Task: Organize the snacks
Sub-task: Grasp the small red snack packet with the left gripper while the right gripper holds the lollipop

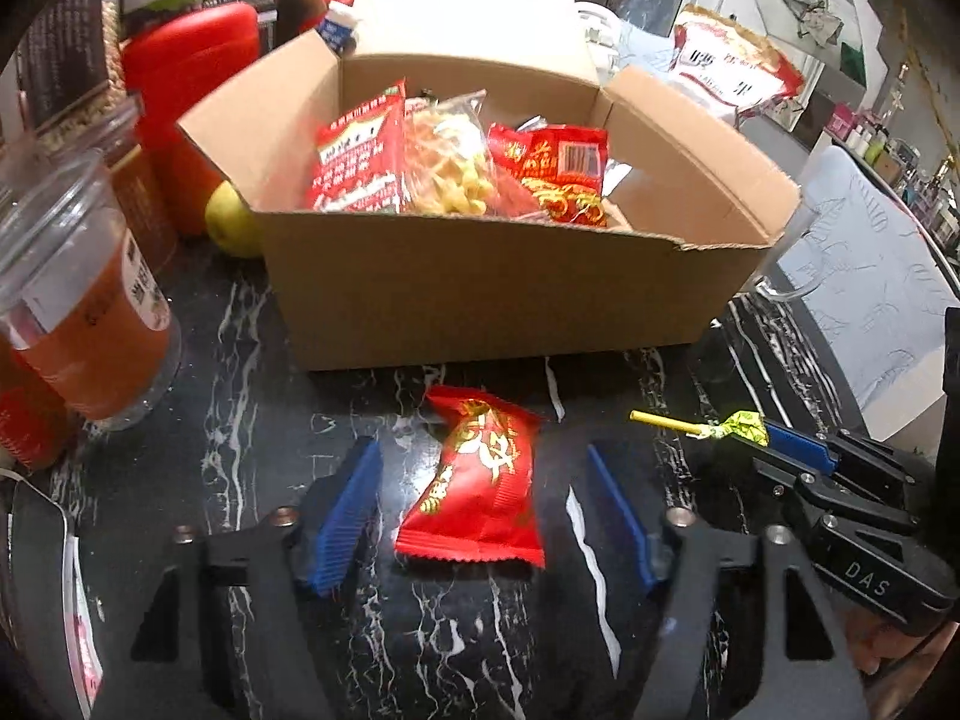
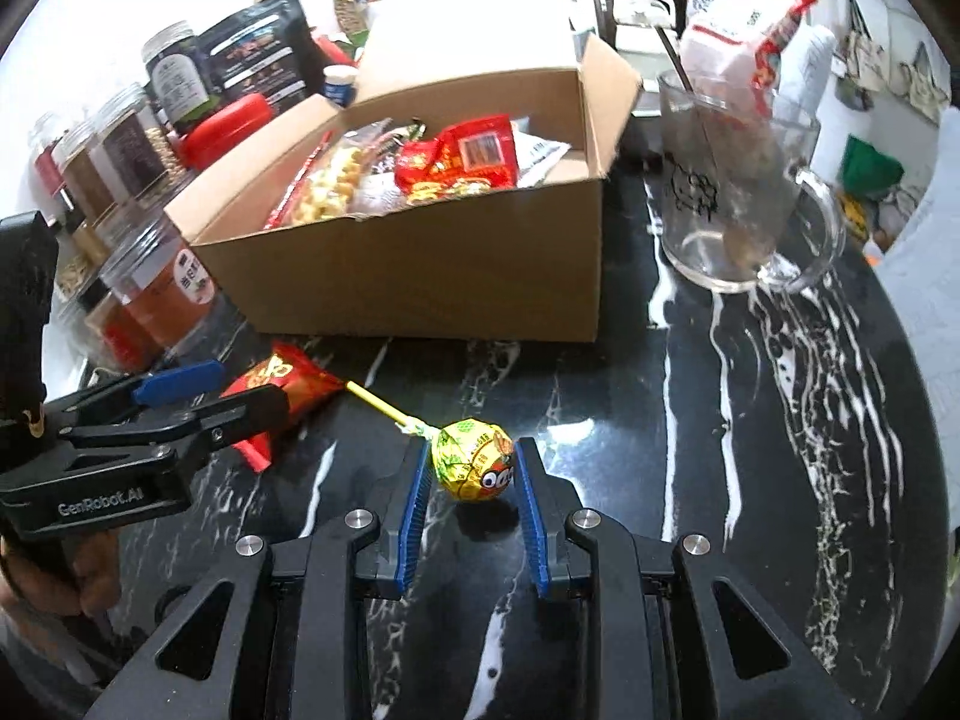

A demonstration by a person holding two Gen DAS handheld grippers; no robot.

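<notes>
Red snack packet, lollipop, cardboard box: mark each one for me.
red snack packet (image 1: 477, 483), left wrist view, middle of the wrapper.
lollipop (image 2: 474, 459), right wrist view, wrapped head.
cardboard box (image 2: 408, 276), right wrist view, front wall.

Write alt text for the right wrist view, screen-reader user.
The right gripper has its blue pads on either side of a green-and-yellow wrapped lollipop lying on a black marble table, jaws close to the wrapper but not clearly clamped. The left gripper straddles a red snack packet in front of an open cardboard box of snacks; a glass mug stands to the right.
</notes>
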